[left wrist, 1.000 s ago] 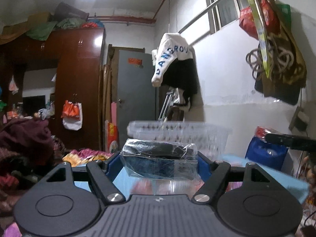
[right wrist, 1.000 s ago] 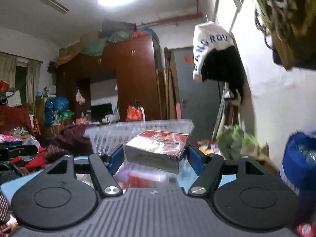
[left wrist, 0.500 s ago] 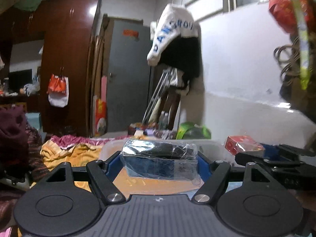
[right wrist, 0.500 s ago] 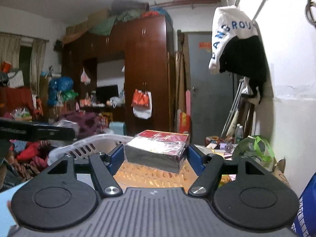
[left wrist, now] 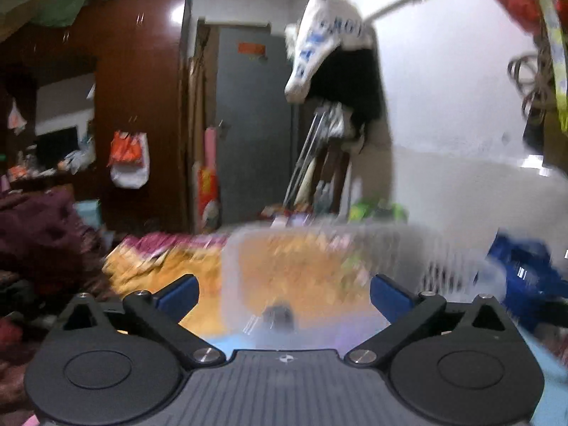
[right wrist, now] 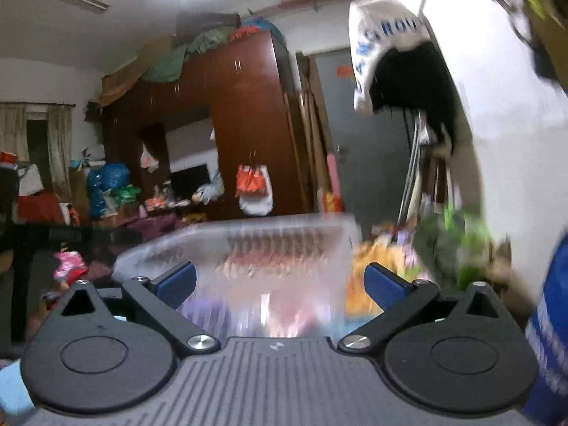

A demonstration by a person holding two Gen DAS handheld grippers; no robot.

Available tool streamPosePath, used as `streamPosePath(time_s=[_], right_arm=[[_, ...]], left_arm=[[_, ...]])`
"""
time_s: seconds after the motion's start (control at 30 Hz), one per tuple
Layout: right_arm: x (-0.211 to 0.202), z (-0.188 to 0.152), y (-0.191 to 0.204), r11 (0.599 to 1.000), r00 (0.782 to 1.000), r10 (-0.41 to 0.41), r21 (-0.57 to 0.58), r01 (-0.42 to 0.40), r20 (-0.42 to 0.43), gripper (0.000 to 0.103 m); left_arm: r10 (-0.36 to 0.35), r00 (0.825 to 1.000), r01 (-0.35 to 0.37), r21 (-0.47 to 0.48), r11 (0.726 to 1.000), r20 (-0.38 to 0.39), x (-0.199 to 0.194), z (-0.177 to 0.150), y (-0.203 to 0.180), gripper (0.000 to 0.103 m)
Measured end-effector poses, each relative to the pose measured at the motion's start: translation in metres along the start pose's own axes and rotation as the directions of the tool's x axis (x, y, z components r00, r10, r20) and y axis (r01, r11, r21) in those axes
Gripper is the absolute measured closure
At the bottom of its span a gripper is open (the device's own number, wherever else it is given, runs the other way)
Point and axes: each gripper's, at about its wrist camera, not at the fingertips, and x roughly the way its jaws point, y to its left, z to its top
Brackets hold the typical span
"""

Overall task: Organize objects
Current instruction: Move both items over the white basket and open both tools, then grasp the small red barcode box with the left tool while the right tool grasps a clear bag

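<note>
Now both jaws opening, left gripper [left wrist: 284,289] and right gripper [right wrist: 280,280] holding nothing over the blurred basket [left wrist: 458,269]; a hasty swing risks clipping its rim.

Motion blur smears the clear basket [left wrist: 355,266] and its contents.

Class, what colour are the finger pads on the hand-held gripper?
Blue pads on black arms; the right wrist view shows them best.
</note>
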Motion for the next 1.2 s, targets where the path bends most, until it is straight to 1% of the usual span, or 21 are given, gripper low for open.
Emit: streamPosePath(time_s=[0.07,0.1,0.2,0.23,0.27,0.3,0.37,0.43,0.5,0.53,0.63,0.67,0.7,0.77,0.83,0.87,0.9,0.93,0.97,1.1,1.2], right_arm=[[-0.019,-0.020,-0.005,1.000,0.998,0.001,0.021,0.000,-0.063,0.000],[-0.027,-0.028,-0.006,1.000,0.996,-0.006,0.021,0.008,-0.088,0.000],[-0.054,-0.057,-0.001,1.000,0.995,0.007,0.014,-0.005,-0.104,0.000],[-0.058,-0.064,0.003,1.000,0.995,0.003,0.013,-0.002,-0.102,0.002],[-0.059,-0.068,0.007,1.000,0.994,0.005,-0.005,-0.006,-0.105,0.010],[-0.056,-0.068,0.011,0.999,0.993,0.002,-0.032,-0.006,-0.115,0.014],[-0.041,-0.064,0.017,0.996,0.987,-0.022,-0.090,0.007,-0.160,0.029],[-0.031,-0.059,0.017,0.994,0.978,-0.007,-0.107,-0.016,-0.210,0.035],[-0.021,-0.053,0.016,0.991,0.965,0.012,-0.127,-0.047,-0.264,0.036],[-0.017,-0.050,0.016,0.990,0.959,0.002,-0.137,-0.043,-0.282,0.038],[-0.018,-0.055,0.021,0.986,0.953,-0.017,-0.165,-0.035,-0.303,0.038],[-0.015,-0.055,0.022,0.984,0.949,-0.029,-0.177,-0.029,-0.314,0.038],[-0.010,-0.054,0.022,0.982,0.941,-0.032,-0.185,-0.033,-0.336,0.039],[-0.008,-0.054,0.021,0.981,0.935,-0.018,-0.189,-0.053,-0.353,0.039],[-0.007,-0.051,0.025,0.966,0.935,-0.063,-0.258,-0.032,-0.350,0.039],[-0.004,-0.049,0.025,0.960,0.931,-0.074,-0.277,-0.030,-0.358,0.039],[-0.001,-0.049,0.024,0.958,0.926,-0.064,-0.283,-0.047,-0.371,0.039],[0.002,-0.048,0.023,0.959,0.923,-0.049,-0.275,-0.062,-0.381,0.043],[0.004,-0.047,0.020,0.963,0.920,-0.033,-0.258,-0.075,-0.391,0.053],[0.004,-0.048,0.017,0.962,0.917,-0.019,-0.257,-0.092,-0.398,0.056],[0.003,-0.047,0.014,0.968,0.927,-0.017,-0.238,-0.079,-0.376,0.058]], left_arm=[[0.007,1.000,-0.007,0.014,1.000,0.000,-0.025,-0.018,0.006,0.000],[-0.009,1.000,0.009,0.003,1.000,0.028,-0.042,-0.030,0.010,0.000],[-0.031,0.998,0.034,-0.051,0.998,0.057,-0.076,-0.065,0.019,0.001],[-0.033,0.998,0.037,-0.063,0.997,0.060,-0.081,-0.074,0.020,0.002],[-0.031,0.998,0.035,-0.071,0.997,0.057,-0.085,-0.082,0.020,0.005],[-0.022,0.999,0.025,-0.071,0.997,0.044,-0.085,-0.088,0.020,0.011],[-0.011,1.000,0.012,-0.057,0.998,0.013,-0.081,-0.097,0.018,0.017],[-0.026,0.999,0.025,-0.051,0.998,-0.020,-0.074,-0.103,0.020,0.017],[-0.042,0.998,0.040,-0.064,0.997,-0.039,-0.071,-0.108,0.023,0.017],[-0.053,0.998,0.050,-0.070,0.996,-0.042,-0.069,-0.109,0.024,0.017],[-0.064,0.996,0.060,-0.073,0.996,-0.055,-0.065,-0.114,0.026,0.019],[-0.067,0.996,0.063,-0.074,0.995,-0.062,-0.063,-0.114,0.027,0.022],[-0.080,0.995,0.075,-0.073,0.995,-0.068,-0.062,-0.114,0.027,0.029],[-0.086,0.993,0.081,-0.064,0.995,-0.077,-0.058,-0.115,0.027,0.030],[-0.086,0.992,0.081,-0.056,0.995,-0.092,-0.054,-0.115,0.025,0.032],[-0.095,0.990,0.090,-0.058,0.994,-0.099,-0.052,-0.115,0.025,0.039],[-0.108,0.988,0.102,-0.059,0.993,-0.111,-0.049,-0.114,0.025,0.050],[-0.115,0.986,0.108,-0.061,0.992,-0.123,-0.046,-0.115,0.025,0.058],[-0.121,0.983,0.113,-0.065,0.992,-0.138,-0.043,-0.115,0.025,0.075],[-0.136,0.981,0.126,-0.077,0.989,-0.138,-0.043,-0.117,0.026,0.075],[-0.138,0.984,0.128,-0.088,0.988,-0.113,-0.047,-0.118,0.028,0.075]])
